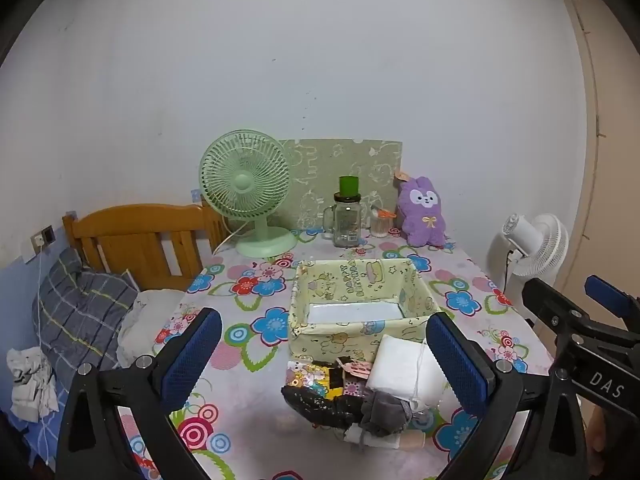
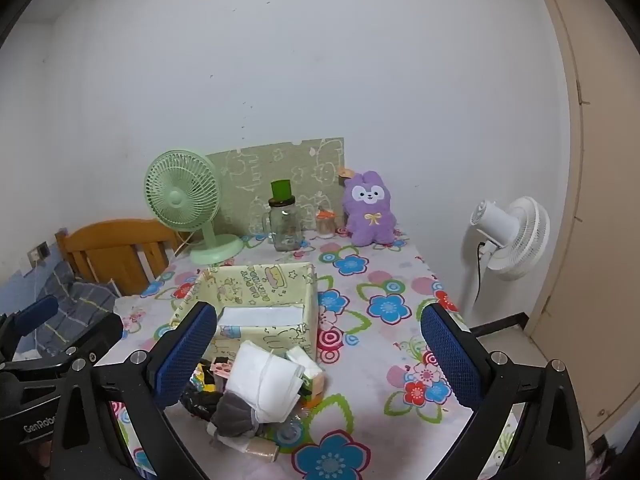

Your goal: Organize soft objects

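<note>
Bedding fills the left side of the left wrist view only; the right wrist view alone shows a tissue pack. Left gripper and right gripper tilt downward, jaws wide, empty, over the soft pile just near of the fabric box, printed perhaps "HAPPY BIRTHDAY". "DAS" marks the right gripper.

A: We see a table in flowered cloth. Back row: green fan, jar, purple plush.

B: We add a fabric box mid-table, and a pile of soft things touching its near side.
</note>
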A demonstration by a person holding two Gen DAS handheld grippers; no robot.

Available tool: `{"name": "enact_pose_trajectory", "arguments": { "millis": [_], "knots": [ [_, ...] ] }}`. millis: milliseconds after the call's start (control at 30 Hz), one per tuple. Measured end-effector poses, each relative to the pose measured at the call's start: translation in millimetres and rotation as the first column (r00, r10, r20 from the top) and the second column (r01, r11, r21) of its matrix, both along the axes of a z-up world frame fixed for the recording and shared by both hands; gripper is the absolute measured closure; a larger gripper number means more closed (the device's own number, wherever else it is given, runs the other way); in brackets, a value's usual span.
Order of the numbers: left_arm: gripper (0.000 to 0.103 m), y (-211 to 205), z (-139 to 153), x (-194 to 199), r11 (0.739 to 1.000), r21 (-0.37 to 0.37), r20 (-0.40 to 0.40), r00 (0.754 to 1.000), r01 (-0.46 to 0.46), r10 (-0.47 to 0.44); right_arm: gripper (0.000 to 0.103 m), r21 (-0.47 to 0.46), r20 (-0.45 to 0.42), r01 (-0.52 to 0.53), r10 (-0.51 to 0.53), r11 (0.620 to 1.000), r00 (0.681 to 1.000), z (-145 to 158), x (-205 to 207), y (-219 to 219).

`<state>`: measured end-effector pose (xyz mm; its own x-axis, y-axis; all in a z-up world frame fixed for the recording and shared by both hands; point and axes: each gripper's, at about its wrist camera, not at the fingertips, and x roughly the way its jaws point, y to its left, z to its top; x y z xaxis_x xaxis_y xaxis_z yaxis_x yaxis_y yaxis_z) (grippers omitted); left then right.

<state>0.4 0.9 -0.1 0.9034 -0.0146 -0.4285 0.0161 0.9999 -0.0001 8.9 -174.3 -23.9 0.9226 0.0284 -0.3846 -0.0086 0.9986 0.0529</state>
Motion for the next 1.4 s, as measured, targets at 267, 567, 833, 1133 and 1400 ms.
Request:
{"name": "enact_pose_trajectory", "arguments": {
  "millis": [267, 567, 833, 1133, 1400],
  "knots": [
    [0.000, -5.2, 3.4, 3.8, 1.000, 0.008, -0.021, 1.000, -0.017, 0.017, 0.000, 0.017, -0.012, -0.012, 0.012, 1.000, 1.000, 3.0, 2.7, -0.1],
    [0.000, 3.1, -2.9, 10.0, 0.999, -0.006, -0.030, 0.999, -0.036, 0.036, 0.000, -0.007, -0.014, -0.003, 0.003, 1.000, 1.000, -1.9, 6.4, 2.8],
    [0.000, 4.1, -7.8, 13.1, 0.999, -0.014, -0.037, 0.999, -0.036, 0.035, 0.000, -0.013, -0.001, 0.008, -0.008, 1.000, 1.000, -1.3, 5.5, 1.6],
    [0.000, 3.7, -7.4, 17.3, 0.999, -0.020, -0.044, 0.998, -0.037, 0.036, 0.000, -0.027, 0.001, 0.004, -0.004, 1.000, 1.000, -0.8, 6.0, 5.4],
    [0.000, 9.5, -10.5, 19.6, 0.999, -0.032, -0.051, 0.998, -0.042, 0.040, 0.000, -0.034, 0.000, 0.001, 0.000, 0.999, 1.000, -1.7, 5.8, 8.5]
  ]
}}
